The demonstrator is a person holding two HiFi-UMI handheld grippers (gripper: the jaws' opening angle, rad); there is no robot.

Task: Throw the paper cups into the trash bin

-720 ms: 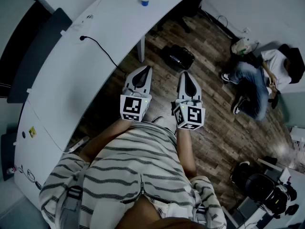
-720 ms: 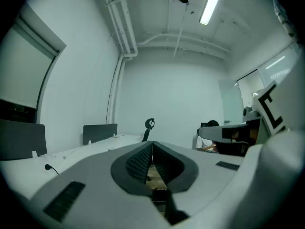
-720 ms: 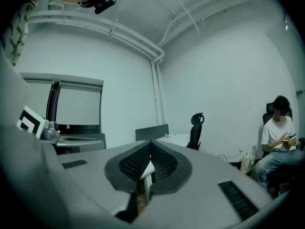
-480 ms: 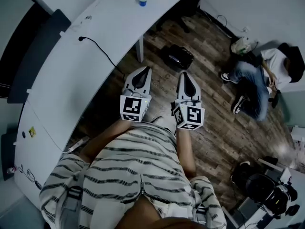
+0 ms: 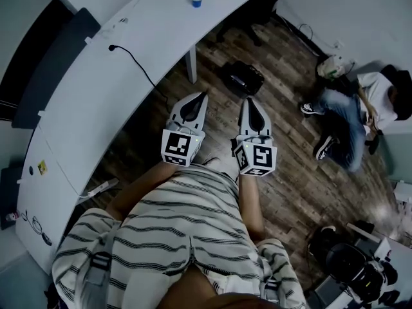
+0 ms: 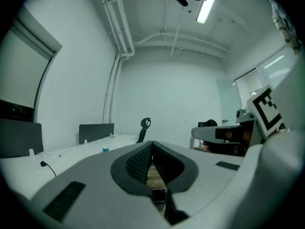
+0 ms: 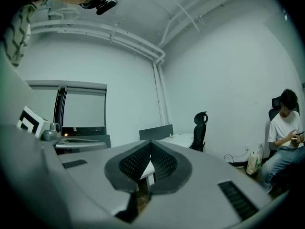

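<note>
head view: a person in a striped shirt is holding both grippers out toward 12 o'clock over the wooden floor. the left gripper and the right gripper are lying side by side, near each other but not touching, both tips pointing to 12 o'clock. neither is carrying anything. the paper cup, blue, is standing upright on the long white table at the far 12 o'clock edge of the view, well apart from both grippers. a black cable is running across the table at 10 o'clock from the left gripper. a black object is sitting on the floor just past the gripper tips, at about 12 o'clock. i cannot tell if it is the trash bin. a seated person is sitting at 3 o'clock, well away.

left gripper view: the left gripper is keeping its jaws pressed together, tips meeting, with nothing between them. the paper cup is showing small on the table at 9 o'clock from the jaw tips, well apart. an office chair is standing at 12 o'clock beyond the table.

right gripper view: the right gripper is holding its jaws closed too, tips touching, gripping nothing. the office chair is standing at 2 o'clock from the jaws, and the seated person is sitting at 3 o'clock.
</note>
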